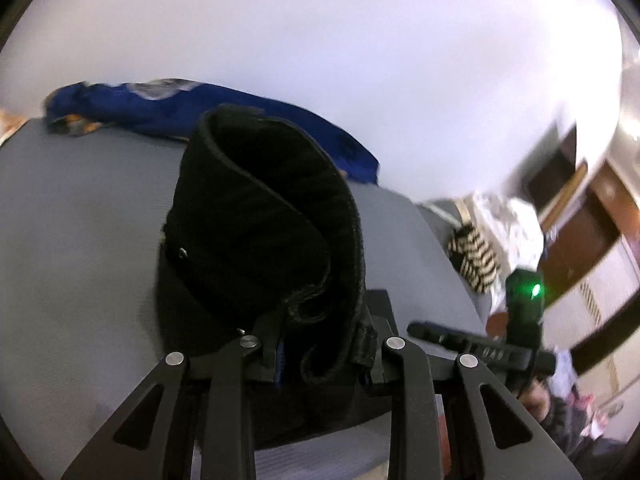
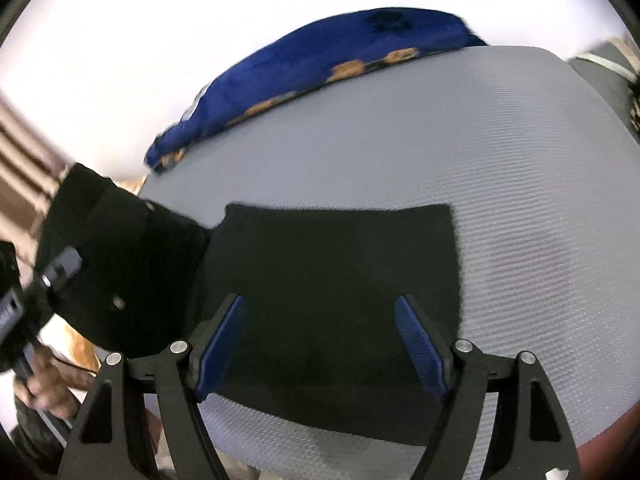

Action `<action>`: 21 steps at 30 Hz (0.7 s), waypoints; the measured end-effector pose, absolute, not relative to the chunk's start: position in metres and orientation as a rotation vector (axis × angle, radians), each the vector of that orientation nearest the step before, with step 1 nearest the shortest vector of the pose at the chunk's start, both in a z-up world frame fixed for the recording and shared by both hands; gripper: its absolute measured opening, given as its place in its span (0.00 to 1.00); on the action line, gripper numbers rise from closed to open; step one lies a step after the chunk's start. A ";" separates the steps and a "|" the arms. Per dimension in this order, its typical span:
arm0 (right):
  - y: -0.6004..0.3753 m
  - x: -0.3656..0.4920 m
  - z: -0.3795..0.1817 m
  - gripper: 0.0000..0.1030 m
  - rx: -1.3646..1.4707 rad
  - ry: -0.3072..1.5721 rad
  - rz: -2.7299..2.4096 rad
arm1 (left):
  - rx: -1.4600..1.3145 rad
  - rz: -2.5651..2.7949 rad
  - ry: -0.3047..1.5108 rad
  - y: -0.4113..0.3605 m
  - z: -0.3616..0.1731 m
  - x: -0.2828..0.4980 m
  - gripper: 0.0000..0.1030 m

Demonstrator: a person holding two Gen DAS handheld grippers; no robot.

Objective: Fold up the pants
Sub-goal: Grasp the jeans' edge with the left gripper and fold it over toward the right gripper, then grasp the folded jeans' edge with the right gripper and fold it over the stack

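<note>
Jaws of left gripper (image 1: pixel 320 354) clamped on the waistband end of the black pants (image 1: pixel 264 216), bottom centre of the left wrist view; fabric lifted and curled into an upright arch filling the frame's middle, a small metal rivet visible on its left edge. Jaws of right gripper (image 2: pixel 320 344) spread wide, blue pads (image 2: pixel 222 344) apart, nothing between them but the flat fabric beneath.

Black pants (image 2: pixel 332 280) in the right wrist view: folded portion lying flat as a dark rectangle in the centre of the frame on the grey textured mat (image 2: pixel 500 168); raised portion at left, with two rivets, held up off the mat edge by the left gripper (image 2: pixel 48 276), itself partly visible at the far left edge with a hand (image 2: pixel 44 384) below it.

Blue patterned cloth (image 2: pixel 320 64) bunched along the mat's far edge, upper centre of the right wrist view; same cloth (image 1: pixel 192 108) at upper left of the left wrist view, behind the raised fabric. Right gripper (image 1: pixel 516 336) at lower right of the left wrist view, green indicator light (image 1: pixel 535 290) lit. Striped fabric (image 1: pixel 476 256) beyond the mat at right, blurred.
</note>
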State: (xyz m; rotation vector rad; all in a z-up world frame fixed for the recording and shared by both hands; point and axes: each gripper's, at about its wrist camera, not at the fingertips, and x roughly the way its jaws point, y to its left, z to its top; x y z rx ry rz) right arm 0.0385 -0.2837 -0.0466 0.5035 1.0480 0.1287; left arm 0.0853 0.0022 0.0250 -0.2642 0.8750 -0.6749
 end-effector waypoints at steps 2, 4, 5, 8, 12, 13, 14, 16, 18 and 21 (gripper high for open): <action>-0.298 0.040 -0.047 0.73 0.536 1.041 0.118 | -0.219 -0.699 0.904 -0.028 0.019 0.086 0.26; -0.308 0.041 -0.050 0.73 0.552 1.042 0.109 | -0.191 -0.728 0.945 -0.059 0.012 0.087 0.26; -0.313 0.040 -0.051 0.73 0.560 1.044 0.105 | -0.185 -0.743 0.962 -0.069 0.009 0.086 0.26; -0.325 0.040 -0.059 0.73 0.596 1.051 0.102 | -0.136 -0.790 1.008 -0.108 -0.004 0.080 0.26; -0.341 0.039 -0.073 0.73 0.660 1.069 0.110 | -0.025 -0.797 1.066 -0.148 -0.031 0.069 0.26; -0.343 0.040 -0.078 0.73 0.673 1.076 0.114 | 0.002 -0.791 1.083 -0.156 -0.040 0.067 0.26; -0.345 0.041 -0.080 0.73 0.679 1.080 0.117 | 0.031 -0.780 1.098 -0.163 -0.050 0.063 0.26; -0.348 0.042 -0.088 0.73 0.699 1.094 0.132 | 0.076 -0.754 1.139 -0.176 -0.070 0.061 0.27; -0.349 0.043 -0.094 0.73 0.734 1.106 0.165 | 0.100 -0.737 1.149 -0.180 -0.079 0.058 0.28; -0.350 0.049 -0.105 0.73 0.789 1.120 0.208 | 0.174 -0.716 1.130 -0.191 -0.080 0.051 0.35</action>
